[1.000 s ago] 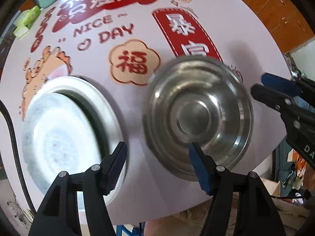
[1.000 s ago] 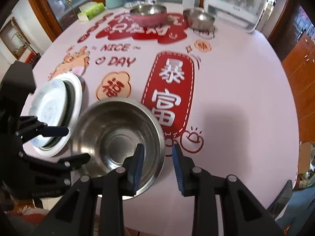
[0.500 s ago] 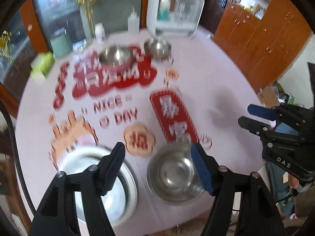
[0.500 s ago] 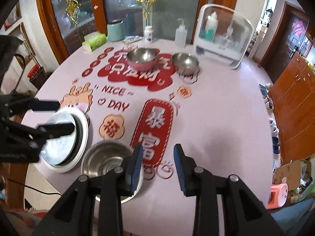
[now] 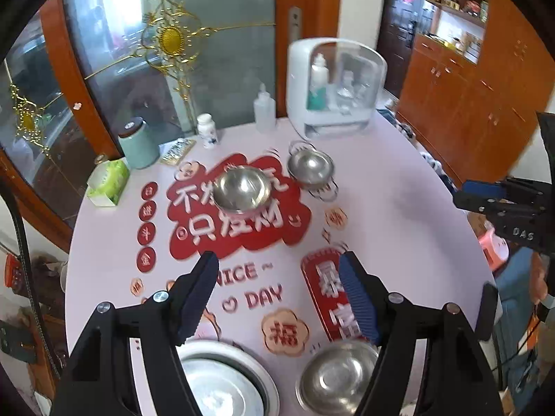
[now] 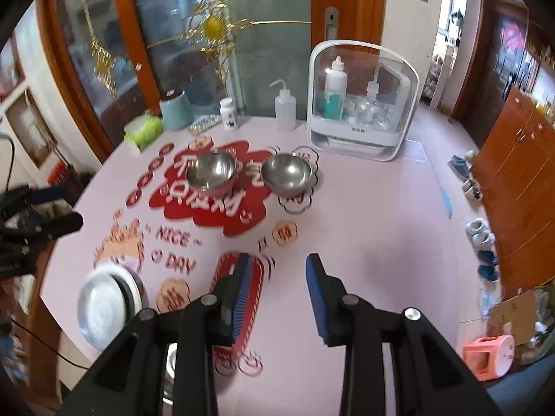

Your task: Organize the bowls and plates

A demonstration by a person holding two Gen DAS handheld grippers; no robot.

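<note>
Two steel bowls stand side by side at the far middle of the round pink table: the left bowl and the right bowl. At the near edge sit a white plate in a steel dish and a third steel bowl. My left gripper hangs high above the near edge, open and empty. Beside it, my right gripper also hovers open with nothing between its fingers.
Along the table's far edge stand a clear-fronted white case of bottles, a squeeze bottle, a pill bottle, a teal canister and a green tissue box. On the floor at right are shoes and a pink stool.
Both grippers have risen and tilted up from close over the near bowl and plate. The whole table now shows, with the near bowl and plate low in the views.
</note>
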